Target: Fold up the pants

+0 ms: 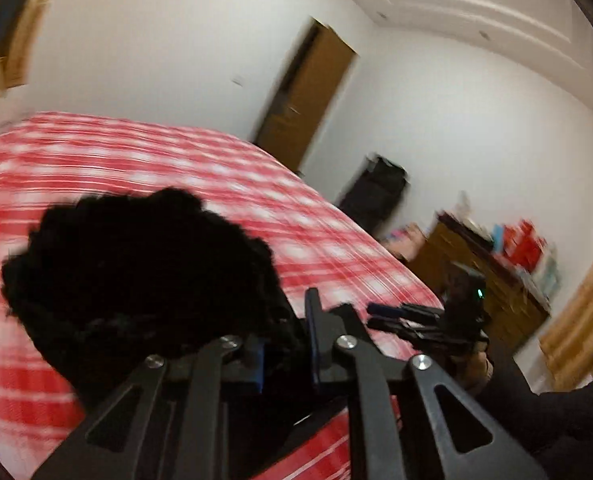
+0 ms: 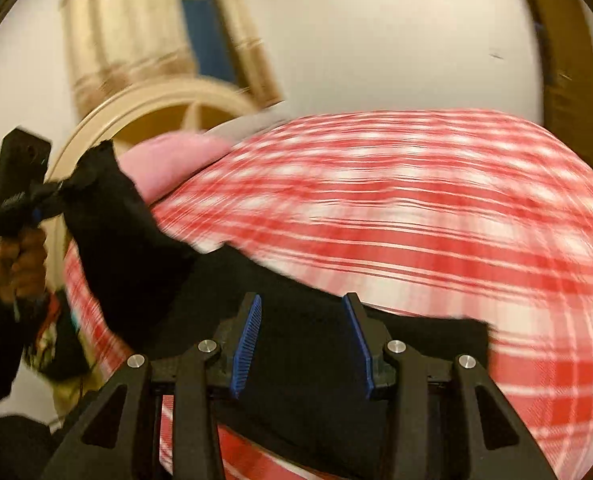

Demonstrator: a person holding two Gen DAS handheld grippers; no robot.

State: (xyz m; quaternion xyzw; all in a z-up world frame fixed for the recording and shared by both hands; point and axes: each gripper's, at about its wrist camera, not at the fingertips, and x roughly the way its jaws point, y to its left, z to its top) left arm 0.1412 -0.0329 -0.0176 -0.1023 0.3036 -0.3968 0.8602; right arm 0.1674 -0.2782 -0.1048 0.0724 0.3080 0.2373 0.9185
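One pair of black pants (image 2: 296, 344) lies across the near part of a bed covered by a red-and-white checked sheet (image 2: 416, 208). In the right wrist view most of the cloth is spread flat on the sheet under the right gripper, while one end rises up and to the left, lifted off the bed and pinched in the left gripper (image 2: 42, 206). In the left wrist view that lifted end shows as a single dark bunch (image 1: 136, 272) bulging out in front of the left gripper (image 1: 286, 346), whose two blue-padded fingers are drawn close together with black cloth caught between them.

The right gripper (image 2: 302, 346) stands just over the flat part of the pants with its two blue pads (image 2: 248, 344) spread well apart; nothing is between them, and whether they touch the cloth I cannot tell. The same right gripper appears in the left wrist view (image 1: 392, 318), beyond the bed's edge. One hand (image 2: 18, 264) grips the left tool's handle, with a dark sleeve below it.

Farther out are one pink pillow (image 2: 176, 160) at the head of the bed, one cream headboard (image 2: 156, 100), one brown door (image 1: 308, 96), one dark bag (image 1: 380, 192) against the white wall, and one wooden dresser (image 1: 480, 276) with blurred red and blue items on top.
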